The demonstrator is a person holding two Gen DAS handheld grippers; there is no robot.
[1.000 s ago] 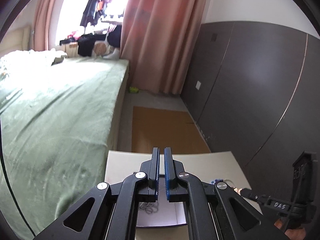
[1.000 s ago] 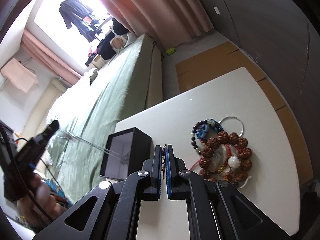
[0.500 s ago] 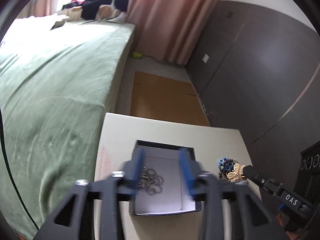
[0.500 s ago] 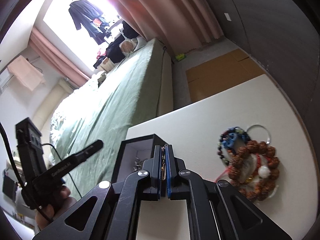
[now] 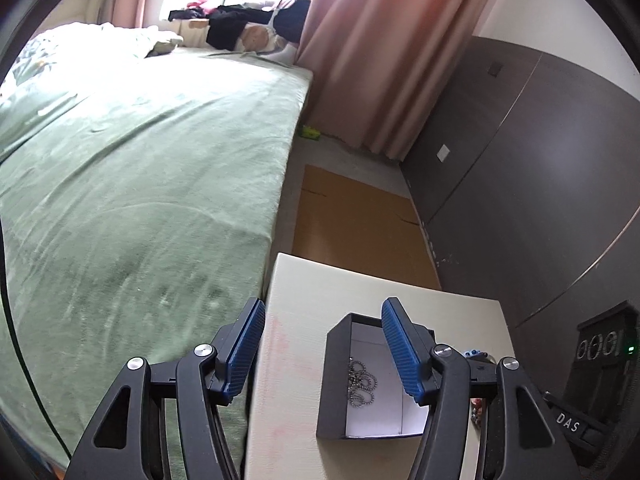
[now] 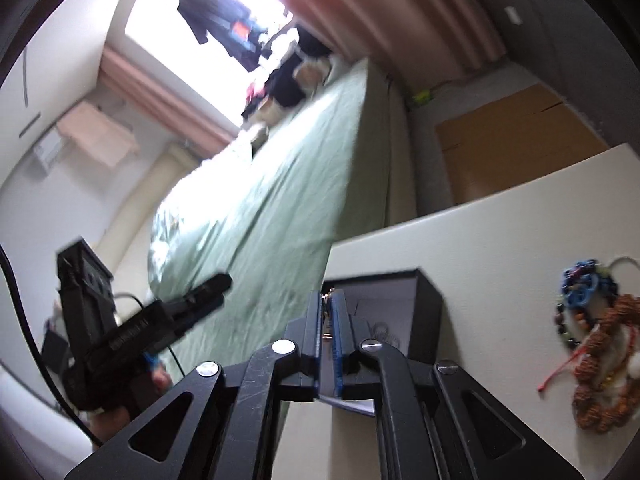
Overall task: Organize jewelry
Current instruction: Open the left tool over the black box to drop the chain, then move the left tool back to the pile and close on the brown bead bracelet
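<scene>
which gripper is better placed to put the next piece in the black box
Right. The right gripper is shut on a small gold piece and sits just over the black box. The left gripper is open, holding nothing; a ball chain already lies inside.

Cream table [image 5: 304,320], black box [image 5: 332,392], bracelets [image 6: 600,360]

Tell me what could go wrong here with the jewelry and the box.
The right gripper pinches a small gold piece by a thin edge above the black box; it might slip out early. The open left gripper straddles the box's near wall and could nudge it, or snag the ball chain inside.
</scene>
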